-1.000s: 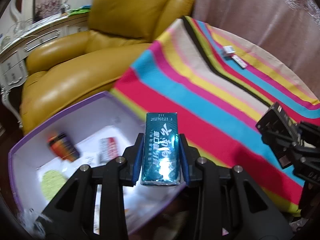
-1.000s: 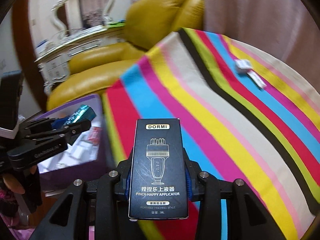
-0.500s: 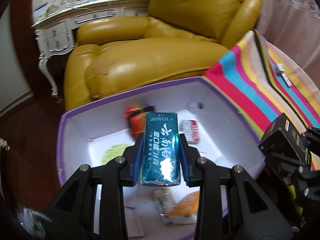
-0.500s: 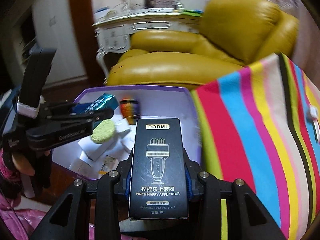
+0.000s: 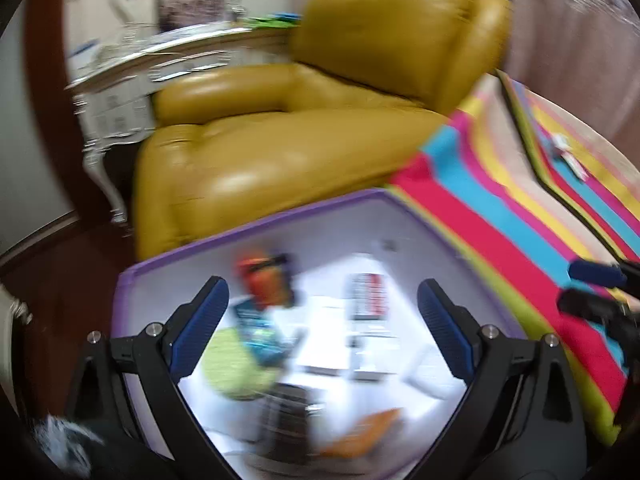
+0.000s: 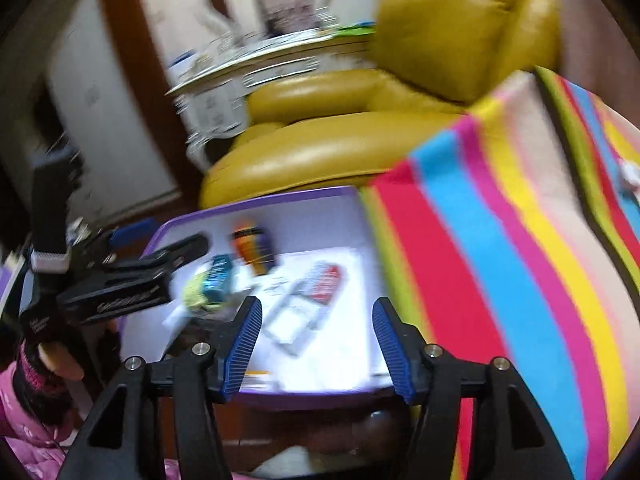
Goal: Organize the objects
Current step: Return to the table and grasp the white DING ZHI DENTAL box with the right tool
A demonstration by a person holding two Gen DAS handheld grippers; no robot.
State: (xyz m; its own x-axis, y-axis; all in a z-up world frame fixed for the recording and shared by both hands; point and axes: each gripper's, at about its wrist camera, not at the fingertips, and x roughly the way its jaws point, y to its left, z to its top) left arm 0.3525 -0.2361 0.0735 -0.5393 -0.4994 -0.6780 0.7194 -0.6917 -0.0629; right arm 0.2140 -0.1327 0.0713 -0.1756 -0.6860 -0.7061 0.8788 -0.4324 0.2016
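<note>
Purple-rimmed white storage box [image 5: 256, 224] sits low beside a mustard-yellow leather armchair [image 5: 304, 128], its right edge against a surface draped in a cloth of bright red, blue, yellow and pink stripes [image 5: 500, 216]. Behind the armchair stands a white ornate carved console [image 6: 256, 76] cluttered with blurred things, and a dark wooden floor shows to the left. Inside the box lie a small teal foil-wrapped carton [image 5: 260, 332] resting partly on a round lime-green pad [image 5: 232, 364], an orange and dark packet [image 5: 266, 284] near the back wall, a red-and-white pack [image 5: 366, 294], an orange flat piece [image 5: 364, 428] toward the front, and several white cartons and papers, all smeared by motion. Two small white items [image 5: 568, 156] lie far up the striped cloth. The left tool [image 5: 322, 332] hangs over the box, its blue-padded jaws opening wide with nothing between them. The right tool [image 6: 316, 340] hovers at the box's near rim, jaws likewise opening and empty. A hand in a pink sleeve [image 6: 36, 412] grips the left tool's handle.
</note>
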